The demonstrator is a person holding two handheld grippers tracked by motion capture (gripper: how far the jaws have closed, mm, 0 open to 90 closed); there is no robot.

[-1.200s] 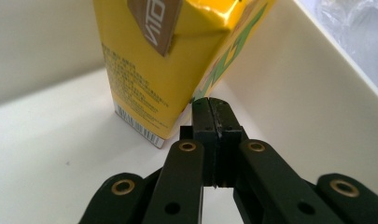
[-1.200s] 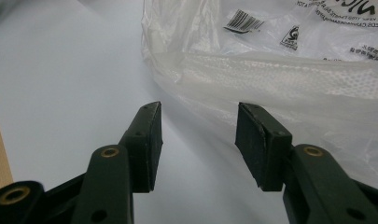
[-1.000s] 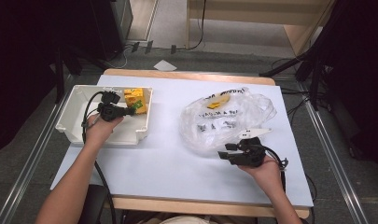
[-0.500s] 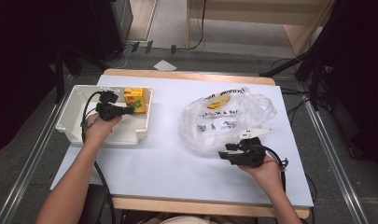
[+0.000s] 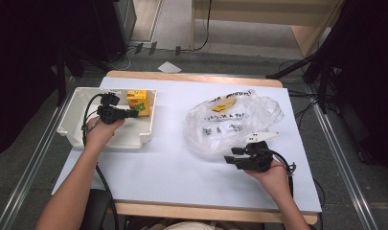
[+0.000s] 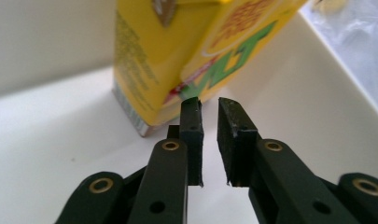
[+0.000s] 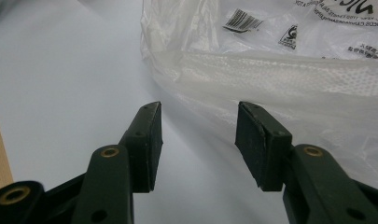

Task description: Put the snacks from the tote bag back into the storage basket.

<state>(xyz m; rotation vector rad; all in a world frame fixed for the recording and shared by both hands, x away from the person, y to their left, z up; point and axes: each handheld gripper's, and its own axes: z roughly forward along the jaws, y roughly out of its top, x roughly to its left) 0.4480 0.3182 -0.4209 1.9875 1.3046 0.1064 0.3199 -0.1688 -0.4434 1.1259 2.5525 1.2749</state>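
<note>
I am holding my left claw [image 5: 134,114] inside the white rectangular plastic bin [image 5: 72,108] at the left of the white-covered surface [image 5: 172,163], its tips just short of the yellow juice carton with green lettering [image 6: 186,60]. The jaws have just been parting and are now standing a narrow gap apart with nothing between them — the carton is sitting on the bin floor against the far corner, leaning a little, free of my pads. I judge that is why the claw is hanging so close: the carton is being let go where the bin walls can prop it.

My right claw [image 7: 198,135] is resting low over the surface at the near edge of the crumpled clear plastic bag with black print [image 5: 232,122], jaws standing well apart and clamped on nothing. The bag's edge is lying just beyond the tips, seemingly untouched. Something yellow [image 5: 222,107] is showing through the bag at its far side — I cannot tell what it is. I take it the right claw is waiting there to steady or open the bag for the next item.
</note>
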